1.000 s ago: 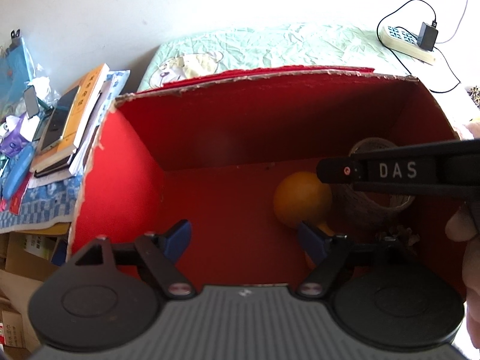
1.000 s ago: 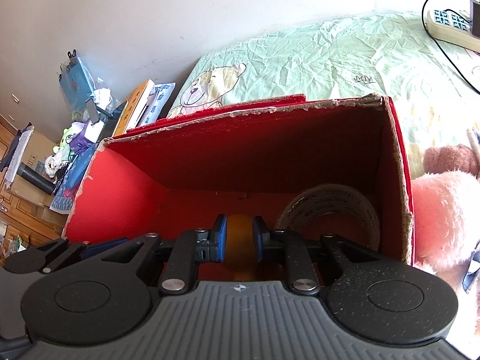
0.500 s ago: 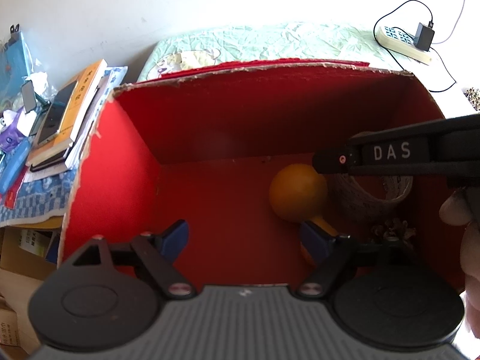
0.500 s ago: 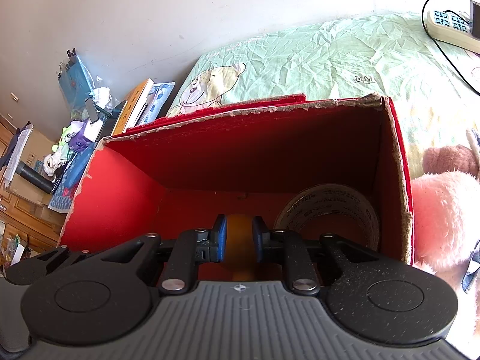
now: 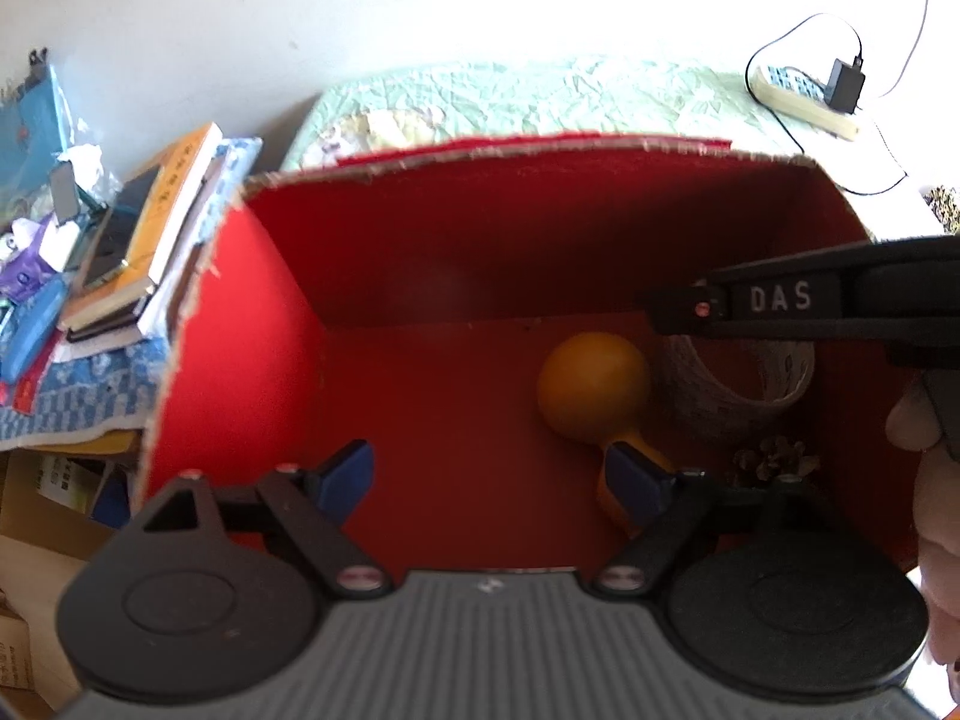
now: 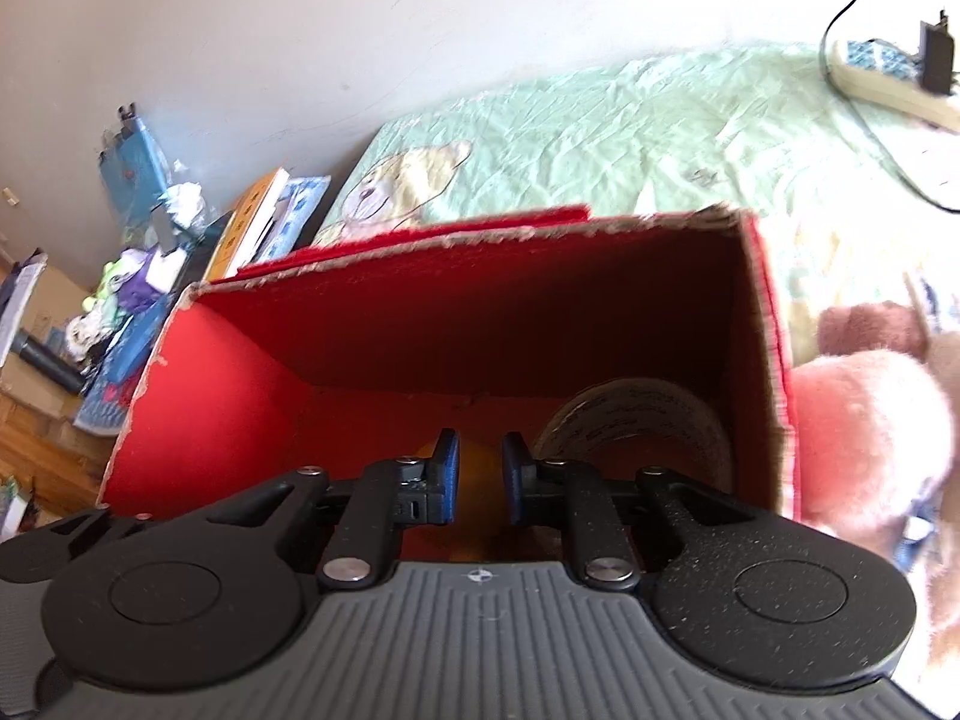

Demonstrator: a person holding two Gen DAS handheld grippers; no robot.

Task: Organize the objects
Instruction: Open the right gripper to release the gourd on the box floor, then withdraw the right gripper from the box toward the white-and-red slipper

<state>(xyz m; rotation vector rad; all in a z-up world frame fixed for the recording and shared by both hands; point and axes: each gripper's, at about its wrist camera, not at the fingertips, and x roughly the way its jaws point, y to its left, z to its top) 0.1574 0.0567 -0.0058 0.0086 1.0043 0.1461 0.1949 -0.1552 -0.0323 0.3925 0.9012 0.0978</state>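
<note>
Left claw: fingers spread wide and opening further, nothing between the blue pads. It hangs over the open top of the red box, pointing steeply down at the bare red floor. The right-hand pad sits in front of the lower orange piece; contact cannot be judged.

Right claw: jaws nearly together and closing. An orange surface shows in the narrow gap between the pads; whether they press on it cannot be told from the right wrist view. In the left wrist view this claw's arm, lettered "DAS", reaches in from the right edge above the box, tip just over the orange ball.

Orange ball: on the box floor, right of centre, near the back wall, ahead and right of the left claw. A second orange shape lies below it, partly hidden by the left claw's pad.

Tape roll: on edge, just right of the ball, against the right wall. Small dried cluster in front of it, blurred.

Outside the box: green bedsheet behind; power strip with cable at far right; stacked books on the left; pink plush toy beside the right wall.
</note>
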